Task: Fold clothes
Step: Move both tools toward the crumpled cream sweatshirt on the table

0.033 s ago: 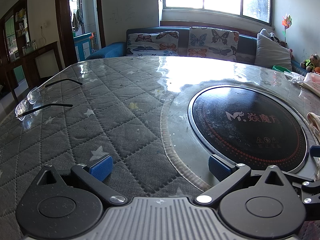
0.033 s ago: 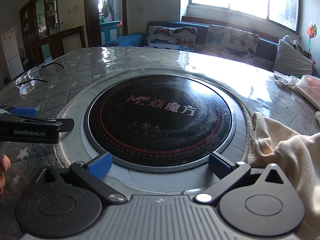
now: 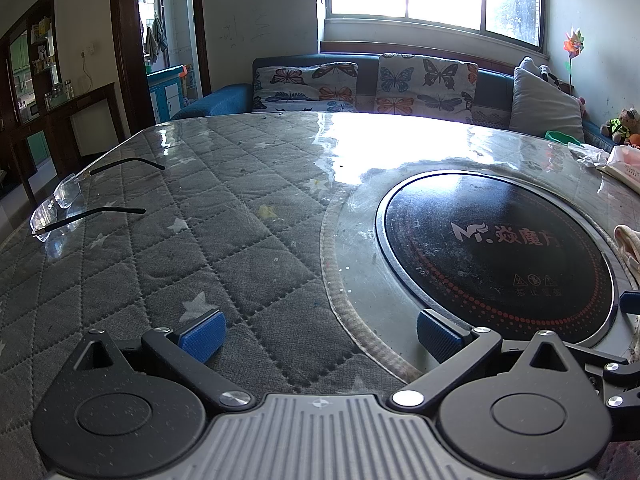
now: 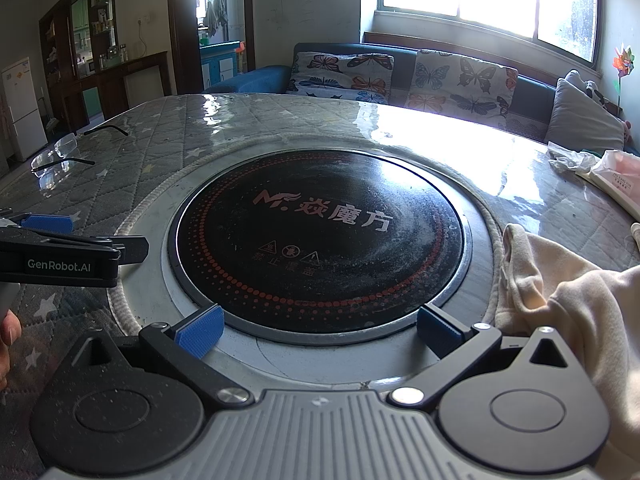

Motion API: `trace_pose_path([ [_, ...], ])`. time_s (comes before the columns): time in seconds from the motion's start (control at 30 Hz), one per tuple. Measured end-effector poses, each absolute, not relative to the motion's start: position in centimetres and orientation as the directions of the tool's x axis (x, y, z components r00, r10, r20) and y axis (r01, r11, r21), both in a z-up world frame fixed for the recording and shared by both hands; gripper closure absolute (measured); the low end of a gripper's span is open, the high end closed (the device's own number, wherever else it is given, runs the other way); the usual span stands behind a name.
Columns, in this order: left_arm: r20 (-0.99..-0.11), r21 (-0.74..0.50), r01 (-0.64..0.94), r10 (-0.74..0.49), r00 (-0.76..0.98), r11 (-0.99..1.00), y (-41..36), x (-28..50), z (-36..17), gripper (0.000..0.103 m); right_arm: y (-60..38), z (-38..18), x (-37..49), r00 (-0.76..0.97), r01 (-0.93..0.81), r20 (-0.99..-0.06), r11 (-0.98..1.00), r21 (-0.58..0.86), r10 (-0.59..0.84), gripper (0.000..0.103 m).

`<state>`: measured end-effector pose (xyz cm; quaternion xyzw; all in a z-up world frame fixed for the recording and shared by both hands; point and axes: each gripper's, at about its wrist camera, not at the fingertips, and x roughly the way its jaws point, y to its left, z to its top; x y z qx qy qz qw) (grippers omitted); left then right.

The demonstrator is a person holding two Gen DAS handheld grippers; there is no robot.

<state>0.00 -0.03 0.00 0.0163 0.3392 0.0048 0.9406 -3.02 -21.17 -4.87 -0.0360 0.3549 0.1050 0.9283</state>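
A cream garment [image 4: 568, 300] lies crumpled at the right side of the round table, right of my right gripper; its edge shows in the left wrist view [image 3: 628, 244]. My right gripper [image 4: 320, 328] is open and empty, low over the near rim of the black induction plate [image 4: 320, 236]. My left gripper [image 3: 320, 336] is open and empty over the grey quilted table cover [image 3: 200, 220], left of the plate [image 3: 496, 252]. The left gripper also shows in the right wrist view [image 4: 72, 248].
Rimless glasses [image 3: 68, 204] lie near the table's left edge, also in the right wrist view [image 4: 60, 152]. A tissue pack [image 4: 616, 176] and crumpled plastic [image 4: 568, 158] sit at the far right. A sofa with butterfly cushions [image 3: 360, 84] stands behind the table.
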Motion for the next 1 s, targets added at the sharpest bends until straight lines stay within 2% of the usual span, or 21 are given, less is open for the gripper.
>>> trace_pose_path([
  [0.57,-0.631,0.058,0.011,0.028,0.775,0.998,-0.7,-1.1,0.5,0.0,-20.9,-4.2,-3.7,0.74,-0.212,-0.654,0.977,-0.011,0.154,0.0],
  [1.0,-0.655,-0.006,0.115,-0.091,0.75,0.993,-3.0,-3.2,2.9,0.0,-24.1,-1.2,-8.3,0.773,-0.184,-0.615,0.983,0.02,0.157,0.0],
])
